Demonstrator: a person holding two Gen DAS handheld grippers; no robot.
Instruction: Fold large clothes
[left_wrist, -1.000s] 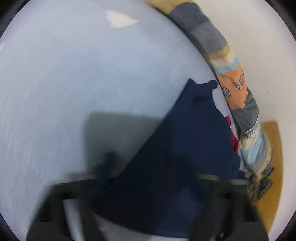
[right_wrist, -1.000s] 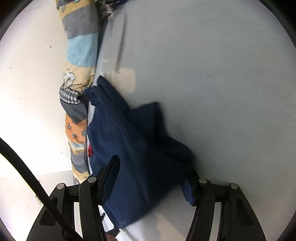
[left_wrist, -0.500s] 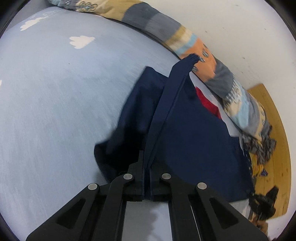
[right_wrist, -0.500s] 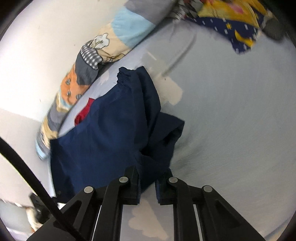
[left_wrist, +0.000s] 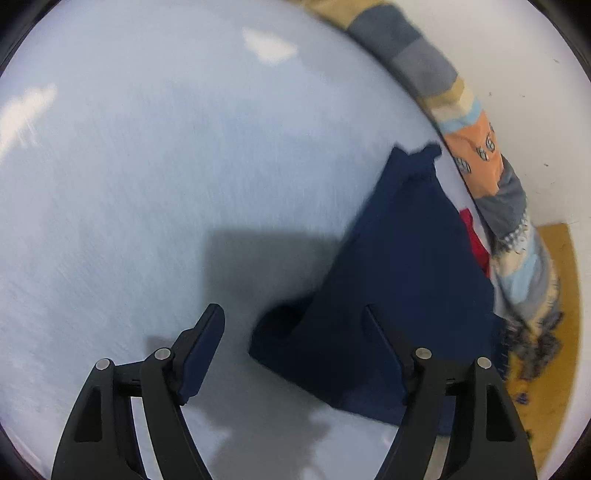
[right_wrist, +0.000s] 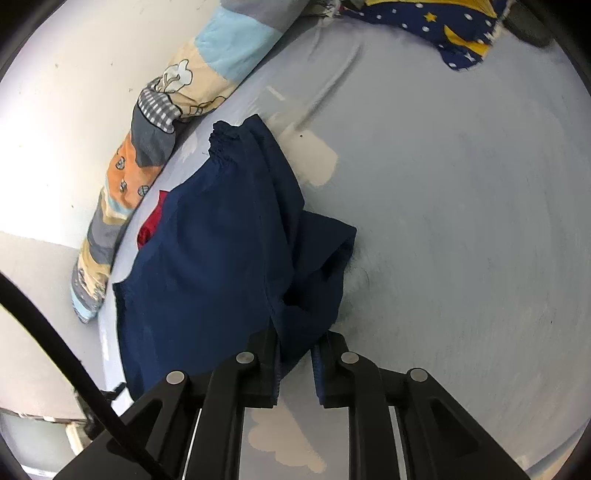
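A navy garment (left_wrist: 399, 258) lies bunched on the light blue bed sheet (left_wrist: 147, 184) by the wall. My left gripper (left_wrist: 291, 314) hovers over its near corner with jaws opening wide; the right finger (left_wrist: 384, 332) is above the cloth and nothing is pinched. In the right wrist view the same navy garment (right_wrist: 221, 258) runs up into my right gripper (right_wrist: 301, 338). Its jaws stand narrow with a fold of the cloth between the pads, lifted off the sheet (right_wrist: 461, 221), and they are starting to open.
A patchwork cartoon-print quilt roll (left_wrist: 480, 166) (right_wrist: 155, 122) lines the white wall (right_wrist: 55, 110). A red item (left_wrist: 476, 240) (right_wrist: 151, 225) peeks from under the garment. Star-print blue and yellow fabric (right_wrist: 443, 37) lies at the far end. Wooden floor (left_wrist: 561, 295) shows beyond the bed.
My left gripper let go of the garment's folded edge, opened wide and swung to the left of it. The right gripper closed on a fold and lifted it.
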